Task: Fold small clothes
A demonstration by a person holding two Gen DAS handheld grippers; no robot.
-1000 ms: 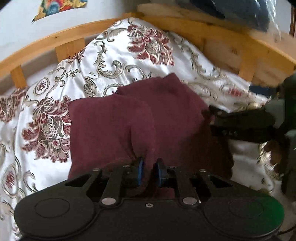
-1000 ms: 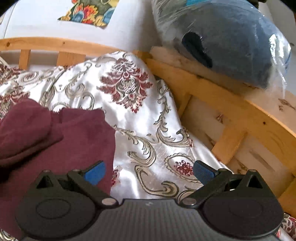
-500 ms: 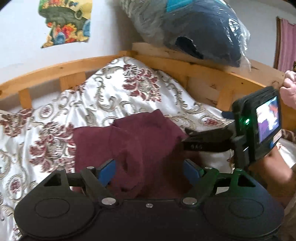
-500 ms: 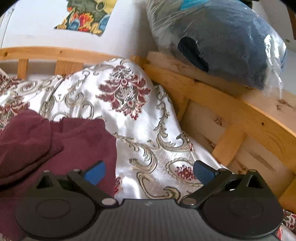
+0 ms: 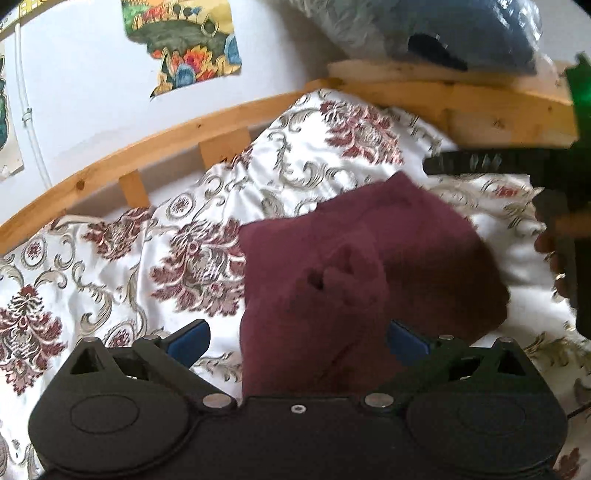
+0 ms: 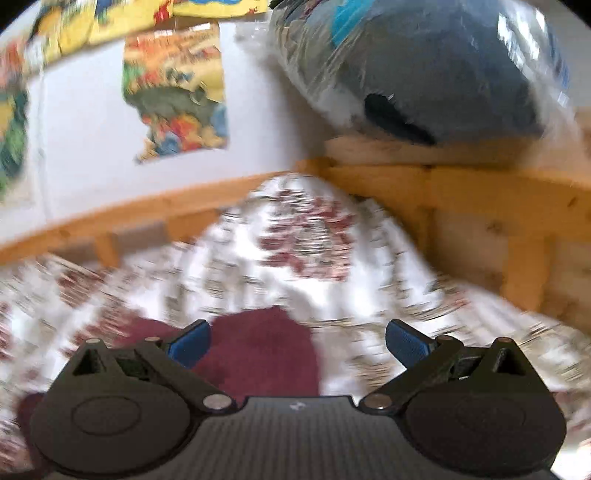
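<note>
Two wooden rails [image 5: 173,136] edge the patterned bedspread [image 5: 92,266], with a bagged blue bundle [image 5: 443,29] above. A second ago the left gripper [image 5: 297,338] pinched the maroon garment [image 5: 354,266]; now its jaws are opening, touching nothing, the cloth lying folded between them. The right gripper [image 6: 297,338] gapes empty.

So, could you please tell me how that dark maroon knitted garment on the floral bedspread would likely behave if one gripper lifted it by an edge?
The dark maroon knitted garment would probably droop limply: its folds already slump. It looks light. The satiny floral bedspread may let it slide.
</note>
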